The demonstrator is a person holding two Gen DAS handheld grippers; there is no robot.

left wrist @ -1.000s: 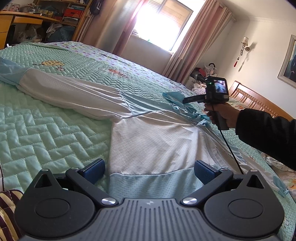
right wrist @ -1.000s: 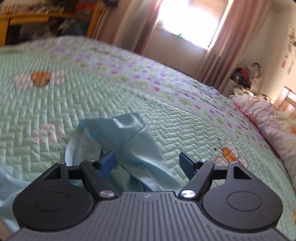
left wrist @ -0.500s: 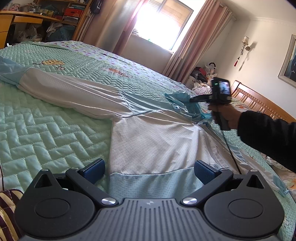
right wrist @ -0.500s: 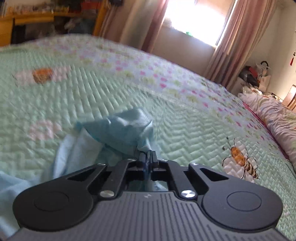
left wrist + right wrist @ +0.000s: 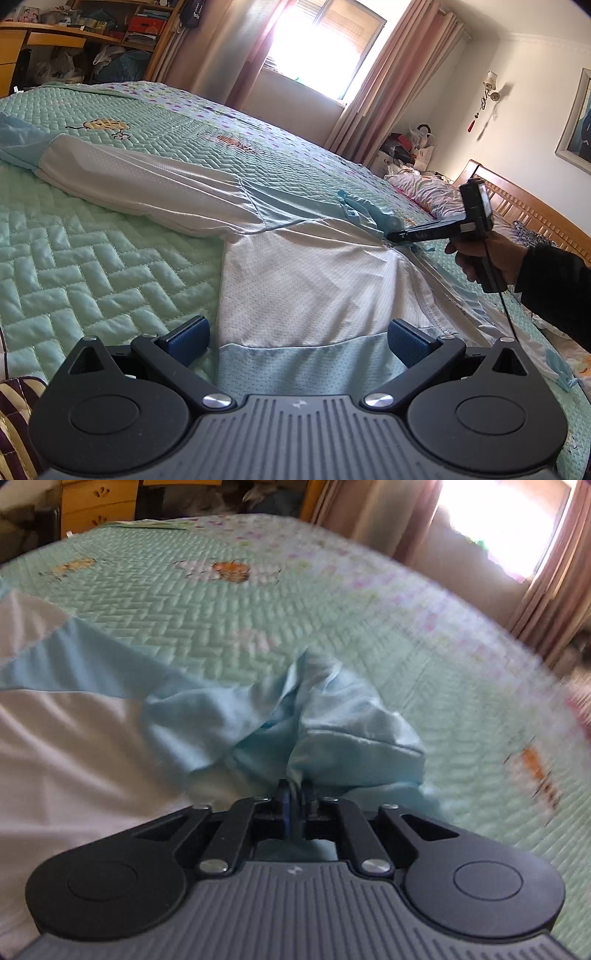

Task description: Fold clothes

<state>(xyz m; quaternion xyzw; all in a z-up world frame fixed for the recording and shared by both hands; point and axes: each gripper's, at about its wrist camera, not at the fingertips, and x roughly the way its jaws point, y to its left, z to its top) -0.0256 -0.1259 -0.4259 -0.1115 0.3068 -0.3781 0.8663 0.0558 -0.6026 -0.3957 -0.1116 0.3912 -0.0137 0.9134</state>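
I am working on a white mesh jacket [image 5: 310,291] with pale blue panels, which is lying spread flat on the bed's green quilted coverlet [image 5: 92,266]. Its pale blue hem band is lying nearest my left hand-held gripper [image 5: 295,341], and its pale blue hood [image 5: 325,720] is bunching up in soft folds at the far end. My right hand-held gripper [image 5: 294,794] is pinching a fold of that hood between its pads, with the jaws standing nearly together and just beginning to ease apart. My left hand-held gripper is hanging released, jaws wide, just above the hem and touching nothing.

Around the jacket, a wooden headboard [image 5: 524,210] is standing off to the right, with a crumpled floral quilt [image 5: 424,188] beside it. Curtains [image 5: 388,85] are framing a bright window, and cluttered shelves [image 5: 122,33] are standing beyond the bed. Nothing is lying across the jacket.

The jacket's body is running lengthwise away from me, hem near and hood far, while one long sleeve [image 5: 140,184] is stretching out leftward across the coverlet.
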